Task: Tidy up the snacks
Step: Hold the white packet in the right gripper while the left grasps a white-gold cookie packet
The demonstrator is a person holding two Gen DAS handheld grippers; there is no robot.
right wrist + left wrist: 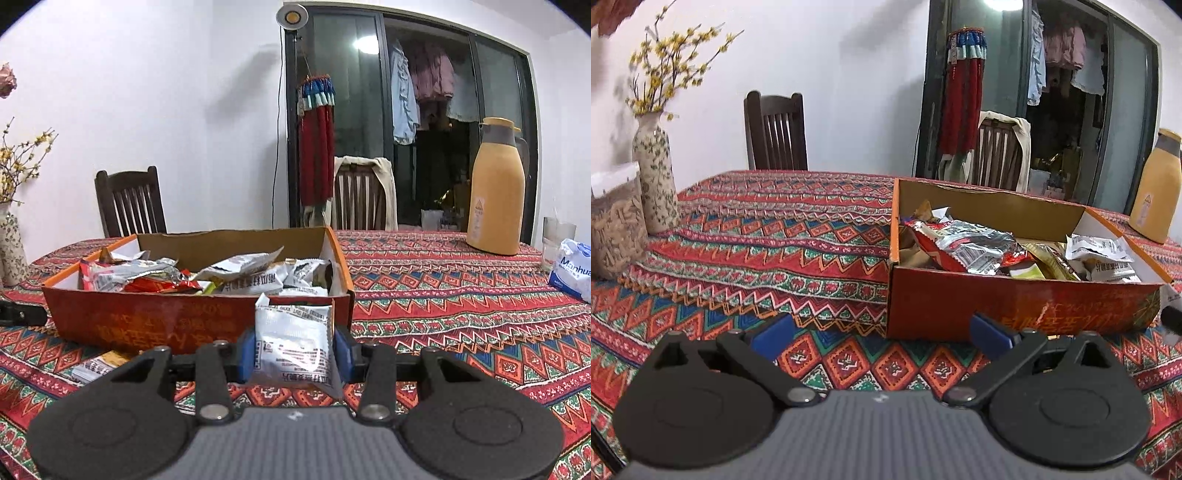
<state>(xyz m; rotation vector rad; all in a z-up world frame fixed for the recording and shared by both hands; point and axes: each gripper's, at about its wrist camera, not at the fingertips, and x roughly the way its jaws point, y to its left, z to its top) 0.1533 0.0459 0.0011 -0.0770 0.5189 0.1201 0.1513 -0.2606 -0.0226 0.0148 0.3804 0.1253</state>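
- While you worked, the table point(461, 295) under its red patterned cloth filled most of both views, with two dark wooden chairs point(129, 201) behind it by the white wall.
- Your cardboard snack box point(147, 321) sat open on the cloth, orange-red on its near side, and it was heaped with crinkled packets point(243, 273) in silver, white and red.
- Your yellow thermos jug point(495, 188) stood upright on the far right of the table, well apart from the box, with a white tissue pack point(572, 273) nearer the right edge.
- Your flowered vase point(655, 173) with yellow blossoms stood at the far left, just beside a clear jar point(615, 229) of brownish contents.
- Your left gripper point(882, 332) hovered over bare cloth near the box's near left corner, jaws spread wide with nothing between them.
- Your right gripper point(295, 350) was clamped on a white snack packet point(291, 339), both blue pads pressing its sides, in front of the box's near wall.
- One more small packet point(96, 365) lay on the cloth just before the box.
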